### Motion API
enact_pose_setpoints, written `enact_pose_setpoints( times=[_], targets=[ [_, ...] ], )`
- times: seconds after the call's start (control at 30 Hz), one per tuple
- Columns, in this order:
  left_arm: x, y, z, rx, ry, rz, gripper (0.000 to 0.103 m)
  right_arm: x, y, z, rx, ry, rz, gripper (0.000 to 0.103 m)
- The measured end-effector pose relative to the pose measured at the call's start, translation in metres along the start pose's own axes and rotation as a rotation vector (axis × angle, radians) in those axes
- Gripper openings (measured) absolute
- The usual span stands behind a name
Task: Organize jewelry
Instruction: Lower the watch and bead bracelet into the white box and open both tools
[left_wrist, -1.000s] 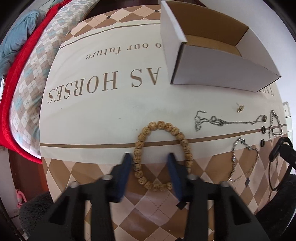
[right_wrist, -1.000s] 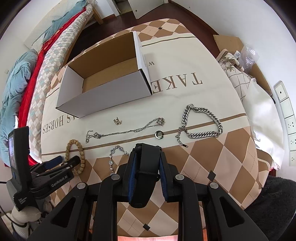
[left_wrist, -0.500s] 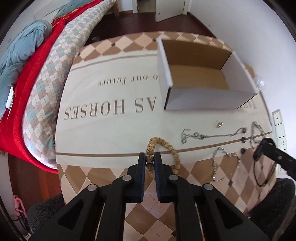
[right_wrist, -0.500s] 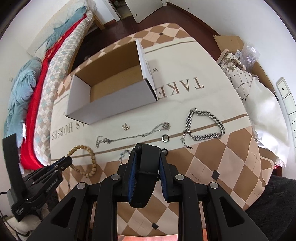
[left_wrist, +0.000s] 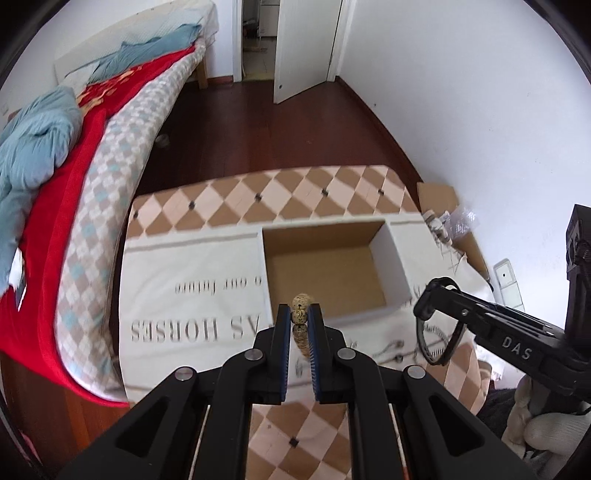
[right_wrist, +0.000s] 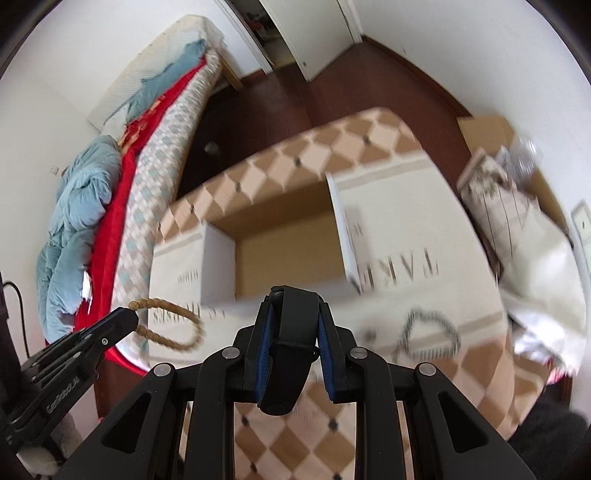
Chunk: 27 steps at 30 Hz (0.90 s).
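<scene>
My left gripper (left_wrist: 300, 314) is shut on a tan wooden bead bracelet (left_wrist: 300, 309) and holds it in the air in front of the open white cardboard box (left_wrist: 332, 273). The bracelet hangs as a loop in the right wrist view (right_wrist: 166, 325). My right gripper (right_wrist: 291, 317) is shut on a black band bracelet (right_wrist: 291, 347), also raised, facing the box (right_wrist: 280, 251); the band hangs as a ring in the left wrist view (left_wrist: 441, 332). A silver chain bracelet (right_wrist: 428, 332) lies blurred on the table.
The table (left_wrist: 207, 266) wears a cream and tan diamond cloth with lettering. Thin chains (left_wrist: 391, 345) lie near its right side. A bed (left_wrist: 74, 166) with red and blue covers stands to the left. A cardboard and bags (right_wrist: 517, 192) sit at the right.
The left gripper has lifted the bead bracelet off the table toward the box. The right gripper has risen too, still shut on the black band. Both views now tilt up toward the room.
</scene>
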<state>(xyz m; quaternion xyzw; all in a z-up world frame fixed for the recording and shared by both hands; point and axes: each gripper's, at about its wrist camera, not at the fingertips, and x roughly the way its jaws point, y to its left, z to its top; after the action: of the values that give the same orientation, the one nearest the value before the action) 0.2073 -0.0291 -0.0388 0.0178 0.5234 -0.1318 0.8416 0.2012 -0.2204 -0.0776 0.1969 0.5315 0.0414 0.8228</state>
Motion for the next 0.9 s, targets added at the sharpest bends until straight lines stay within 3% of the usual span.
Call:
enact_pose_setpoints(
  times=[0.27, 0.5, 0.53, 0.63, 0.73, 0.8, 0.9],
  targets=[
    [0.057, 0.002, 0.046, 0.005, 0.061, -0.024, 0.007, 0.050, 0.005, 0.056, -0.034, 0.048, -0.041, 0.024],
    [0.097, 0.013, 0.059, -0.046, 0.135, -0.054, 0.010, 0.096, 0.002, 0.070, -0.066, 0.143, -0.065, 0.025],
    [0.099, 0.015, 0.060, -0.057, 0.141, -0.056, 0.011, 0.100, 0.002, 0.072, -0.067, 0.150, -0.069, 0.028],
    [0.101, 0.017, 0.062, -0.064, 0.141, -0.038, 0.013, 0.106, 0.001, 0.074, -0.057, 0.163, -0.053, 0.070],
    [0.097, 0.020, 0.059, -0.049, 0.096, 0.033, 0.032, 0.100, 0.000, 0.077, -0.061, 0.134, -0.082, 0.075],
    [0.092, 0.023, 0.053, -0.041, 0.050, 0.102, 0.076, 0.093, -0.003, 0.075, -0.070, 0.111, -0.139, 0.082],
    [0.086, 0.026, 0.041, -0.028, 0.001, 0.184, 0.097, 0.084, -0.005, 0.069, -0.109, 0.080, -0.244, 0.099]
  ],
)
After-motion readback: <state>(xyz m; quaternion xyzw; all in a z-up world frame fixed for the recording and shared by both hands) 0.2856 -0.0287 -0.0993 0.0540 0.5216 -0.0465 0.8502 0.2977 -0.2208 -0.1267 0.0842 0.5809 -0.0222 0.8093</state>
